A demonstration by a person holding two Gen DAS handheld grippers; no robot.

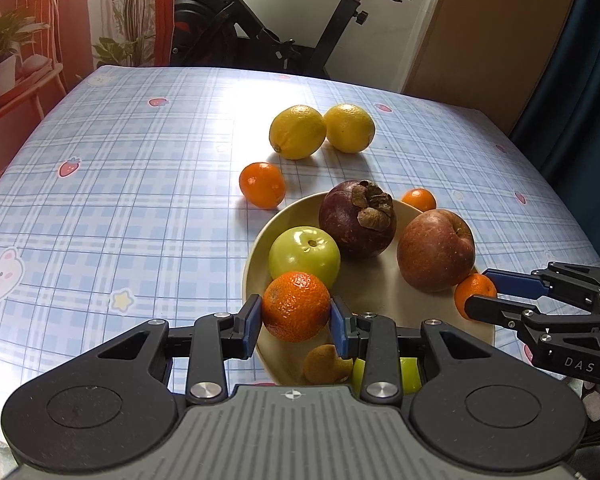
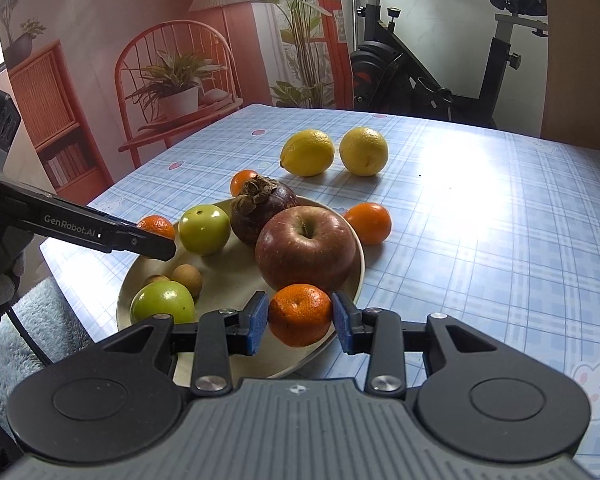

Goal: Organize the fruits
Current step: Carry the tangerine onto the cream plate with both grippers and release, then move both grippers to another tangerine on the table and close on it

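A cream plate [image 1: 384, 292] [image 2: 228, 280] holds a red apple [image 1: 436, 250] [image 2: 306, 248], a mangosteen [image 1: 358, 220] [image 2: 260, 210], two green fruits [image 1: 304, 258] [image 2: 162, 302] and small brown fruits [image 2: 187, 278]. My left gripper [image 1: 296, 318] is shut on a mandarin [image 1: 296, 306] over the plate's left rim. My right gripper [image 2: 300, 318] is shut on another mandarin [image 2: 300, 314] at the plate's near right rim, beside the apple. Two lemons [image 1: 298, 132] [image 2: 364, 151] and two loose mandarins [image 1: 262, 185] [image 2: 369, 223] lie on the checked tablecloth.
The table [image 1: 140, 200] has a rounded far edge. Behind it stand an exercise bike [image 1: 284, 20] and a dark curtain [image 1: 580, 60]. A fluffy blue seat [image 2: 16, 340] is at the table's near left side in the right wrist view.
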